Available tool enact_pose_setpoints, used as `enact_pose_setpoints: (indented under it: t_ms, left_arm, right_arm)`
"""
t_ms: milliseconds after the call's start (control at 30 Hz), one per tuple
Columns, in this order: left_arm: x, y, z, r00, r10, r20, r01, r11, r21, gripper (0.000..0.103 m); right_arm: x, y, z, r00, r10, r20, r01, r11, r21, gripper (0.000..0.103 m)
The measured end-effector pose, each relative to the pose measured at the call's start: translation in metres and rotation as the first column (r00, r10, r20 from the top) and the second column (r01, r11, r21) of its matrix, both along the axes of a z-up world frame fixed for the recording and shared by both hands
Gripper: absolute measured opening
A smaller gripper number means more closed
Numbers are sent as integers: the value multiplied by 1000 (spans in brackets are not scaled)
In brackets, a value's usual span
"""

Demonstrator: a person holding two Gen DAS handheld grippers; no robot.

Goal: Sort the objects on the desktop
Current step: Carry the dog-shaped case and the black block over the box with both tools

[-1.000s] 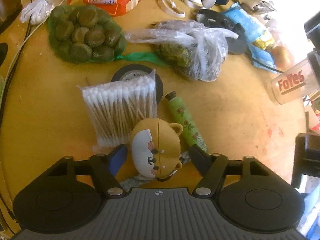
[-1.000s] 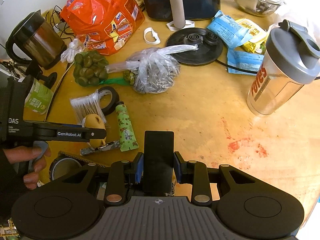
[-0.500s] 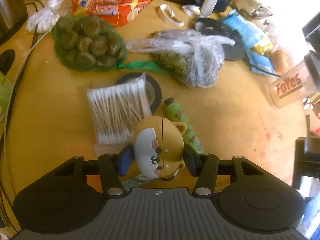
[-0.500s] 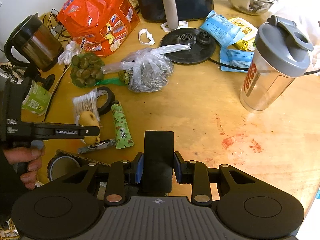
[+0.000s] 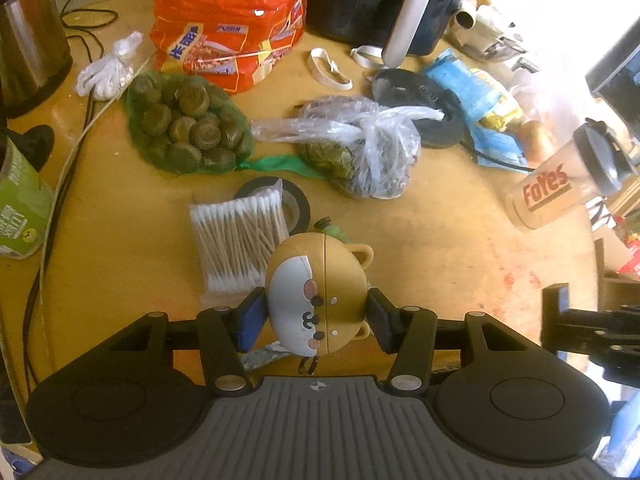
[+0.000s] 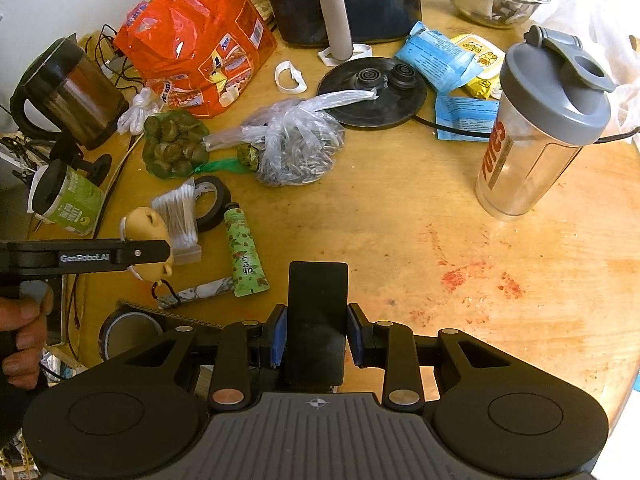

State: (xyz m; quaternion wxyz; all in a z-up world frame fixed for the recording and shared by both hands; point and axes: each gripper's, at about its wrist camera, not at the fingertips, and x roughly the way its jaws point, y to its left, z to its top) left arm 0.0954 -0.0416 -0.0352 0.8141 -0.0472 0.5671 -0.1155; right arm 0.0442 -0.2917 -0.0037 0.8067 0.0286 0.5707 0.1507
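My left gripper [image 5: 316,316] is shut on a tan-and-white bear-shaped case [image 5: 316,292] and holds it above the wooden table [image 5: 440,248]. The case also shows in the right wrist view [image 6: 146,236], lifted clear of the table beside the left gripper's arm. My right gripper [image 6: 317,340] is shut on a flat black phone-like block [image 6: 318,312]. A pack of cotton swabs [image 5: 238,236], a black tape roll [image 5: 294,204] and a green tube [image 6: 243,252] lie on the table below the case.
A green net of nuts [image 5: 184,132], a clear plastic bag [image 5: 360,152], an orange snack bag [image 5: 228,20], a shaker bottle [image 6: 536,128], a kettle [image 6: 68,88] and its black base [image 6: 372,92], a green cup [image 6: 68,200], a tape roll [image 6: 128,328] and blue packets [image 6: 440,60] crowd the table.
My left gripper closed on the bear case and lifted it off the table, pulling back from the swabs. The right gripper still holds the black block.
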Motion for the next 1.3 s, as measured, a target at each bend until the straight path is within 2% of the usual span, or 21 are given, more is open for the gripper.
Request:
enact_pose_setpoints:
  t_ms: [467,700,967,1300]
  left_arm:
    - [-21,-1,48,999,-20,46,21,1000,-14,53]
    - [-37,-3,59,998,-36,43,37,999,-12,53]
    - [-54,-2,58,999,-44,30,45,999,-21,53]
    - [-74,-5,37,998,-49,-29,48,998,-37,53]
  right_arm:
    - [0,-1,11,1000,-2,13,2,1000,-1,34]
    - [-3,0,18,1000,4,18,-4,1000,-7,34]
    - [-9,-4,21,1000,2,15,-2,1000,-9,34]
    - [-25,-6,0,998,-6,-65,6,1000,-3,34]
